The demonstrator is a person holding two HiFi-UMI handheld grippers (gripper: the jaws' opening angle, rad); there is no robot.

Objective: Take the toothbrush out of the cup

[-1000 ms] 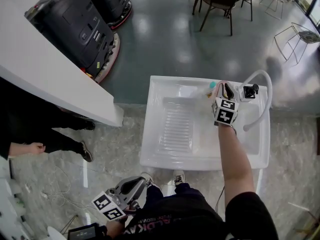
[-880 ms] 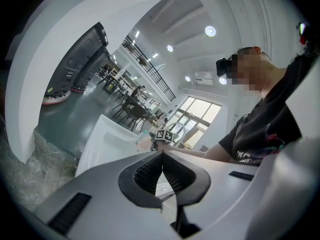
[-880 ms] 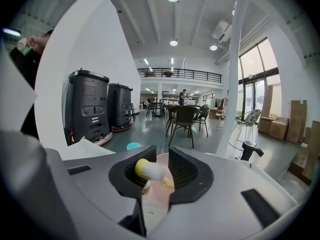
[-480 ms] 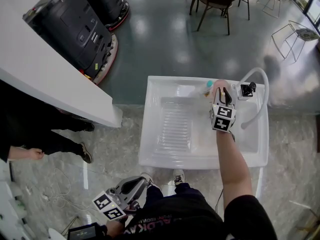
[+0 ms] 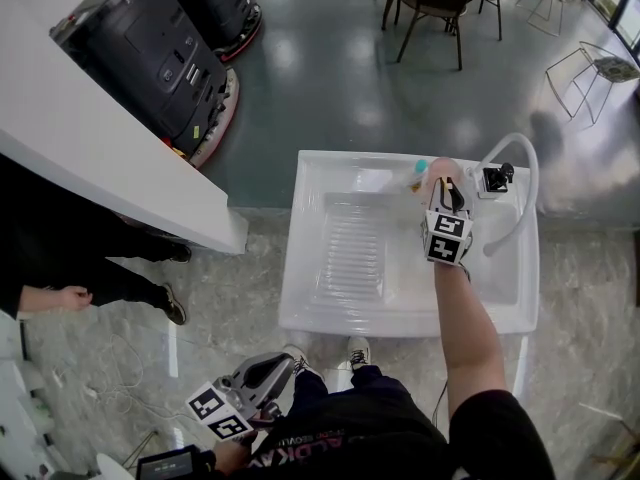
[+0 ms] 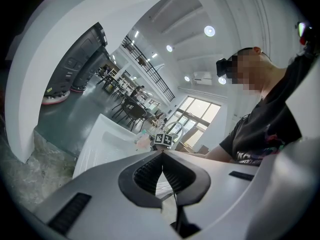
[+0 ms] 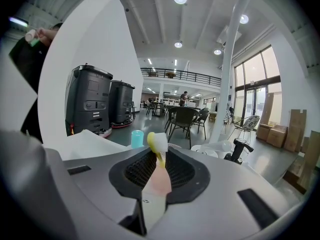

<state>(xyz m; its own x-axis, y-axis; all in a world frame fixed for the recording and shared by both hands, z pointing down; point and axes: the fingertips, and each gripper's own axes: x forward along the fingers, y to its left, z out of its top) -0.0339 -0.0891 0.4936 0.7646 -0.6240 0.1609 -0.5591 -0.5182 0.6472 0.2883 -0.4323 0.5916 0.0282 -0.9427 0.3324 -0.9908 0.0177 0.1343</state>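
The right gripper is clamped on the toothbrush, pinching its pink handle between the ribbed pads; the brush's long axis runs along the jaws, so the yellow neck and white bristles poke out past the tips and point away from the person, toward the far rim of the sink; the teal cup stands on that far rim, just left of the brush head and apart from it, so the brush appears already clear of the cup; the faucet sits at the sink's far right corner, near the gripper on the other side; any further move likely means drawing the brush back over the sink, away from the cup; the left gripper hangs well short of the sink's near edge, jaws pressed together on nothing, and is much the farther of the two.
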